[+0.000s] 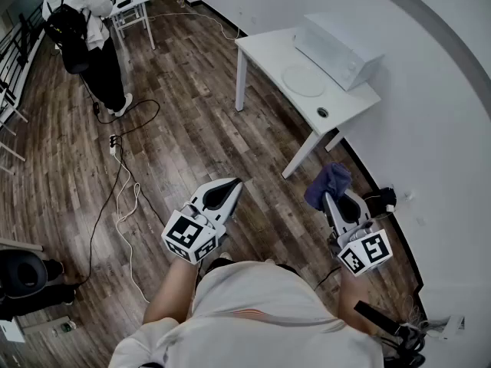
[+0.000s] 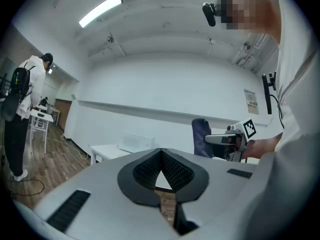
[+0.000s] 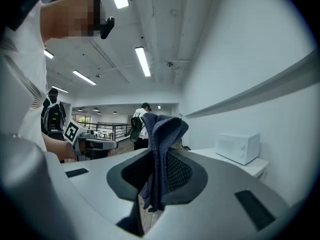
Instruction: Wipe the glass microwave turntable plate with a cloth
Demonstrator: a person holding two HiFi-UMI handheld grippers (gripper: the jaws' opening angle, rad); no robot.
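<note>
Blue cloth (image 1: pixel 327 182) pinched in right gripper (image 1: pixel 331 198) jaws, left gripper (image 1: pixel 234 184) jaws closed on nothing, glass plate (image 1: pixel 304 80) mid-table (image 1: pixel 263 48), just beside microwave (image 1: pixel 338 50) along wall edge.

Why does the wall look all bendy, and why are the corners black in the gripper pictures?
Head view: the wide lens bends the straight white wall into a curve. Left gripper view: black rounded corners from that lens, and the ceiling light glares white. Right gripper view: the same black corners; the blue cloth up close looks sharp.
</note>
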